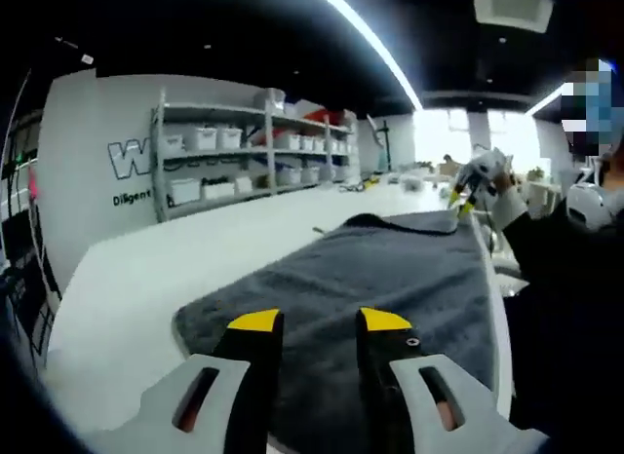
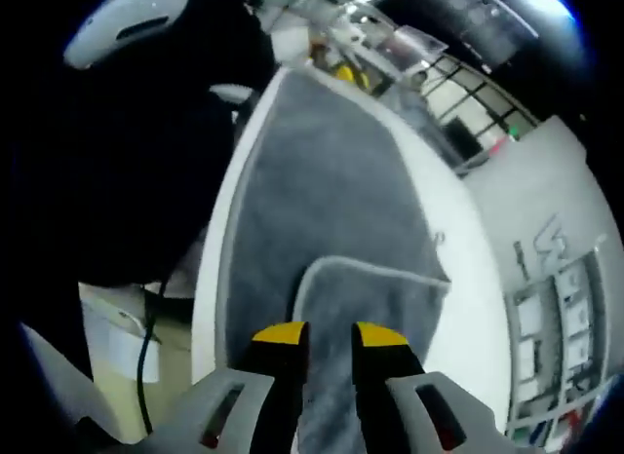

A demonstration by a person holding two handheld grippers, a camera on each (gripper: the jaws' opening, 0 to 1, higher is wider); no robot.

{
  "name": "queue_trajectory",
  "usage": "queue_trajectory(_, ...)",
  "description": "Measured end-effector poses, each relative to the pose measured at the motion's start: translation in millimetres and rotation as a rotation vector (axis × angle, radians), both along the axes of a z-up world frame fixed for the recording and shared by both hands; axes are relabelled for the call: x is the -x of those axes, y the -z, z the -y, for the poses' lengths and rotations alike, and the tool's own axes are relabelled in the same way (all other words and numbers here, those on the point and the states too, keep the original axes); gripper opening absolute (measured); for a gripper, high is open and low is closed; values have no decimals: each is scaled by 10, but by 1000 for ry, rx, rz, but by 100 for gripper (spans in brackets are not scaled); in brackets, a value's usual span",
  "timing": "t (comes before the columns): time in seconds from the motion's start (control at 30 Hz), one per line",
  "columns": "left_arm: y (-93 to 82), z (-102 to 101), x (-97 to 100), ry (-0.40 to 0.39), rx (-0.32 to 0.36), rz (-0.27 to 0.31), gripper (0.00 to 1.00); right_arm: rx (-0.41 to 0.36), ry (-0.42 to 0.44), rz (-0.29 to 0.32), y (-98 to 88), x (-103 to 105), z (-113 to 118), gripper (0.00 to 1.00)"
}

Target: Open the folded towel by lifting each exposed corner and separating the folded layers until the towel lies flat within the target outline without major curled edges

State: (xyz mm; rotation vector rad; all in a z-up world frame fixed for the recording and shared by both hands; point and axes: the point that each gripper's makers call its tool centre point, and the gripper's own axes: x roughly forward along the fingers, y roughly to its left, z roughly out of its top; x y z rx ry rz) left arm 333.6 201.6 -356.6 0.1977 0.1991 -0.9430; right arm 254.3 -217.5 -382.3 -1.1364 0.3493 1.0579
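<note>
Towel [image 1: 390, 269] lay on the table [image 1: 195, 269], along its edge on the person's side. Left gripper [image 1: 317, 322] was over towel's near end; right gripper [image 1: 466, 193] at far end, opp. side. In right gripper view, right gripper [image 2: 330, 334] was above a folded-over layer [image 2: 375, 298] on top of towel. Shelf unit [image 1: 249, 152] stood behind table, w/ bins on it.

- From the left gripper view we look low along the towel [image 1: 390, 269] toward the shelves [image 1: 253, 152].
- From the right gripper view we look steeply down, close.
- We share towel and table [image 1: 175, 269].
</note>
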Motion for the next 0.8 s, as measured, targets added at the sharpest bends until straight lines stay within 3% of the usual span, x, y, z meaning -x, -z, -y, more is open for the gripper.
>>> queue_trajectory(0.1,68,-16,19,0,-41,-5,29,13,-5,7,6,-26,-60,13)
queue_trajectory(0.33,273,27,187,70,-133,-49,26,68,-11,-60,199,-22,-127,13)
queue_trajectory(0.5,307,148,426,188,-97,-116,23,82,12,-107,289,-50,-121,10)
queue_trajectory(0.6,353,204,531,220,-125,-108,21,85,10,-118,308,-45,-132,3)
queue_trajectory(0.7,413,202,572,244,-148,-123,21,80,26,-156,359,-23,-129,2)
queue_trajectory(0.8,450,205,615,266,-166,-128,21,81,25,-150,343,-25,-126,2)
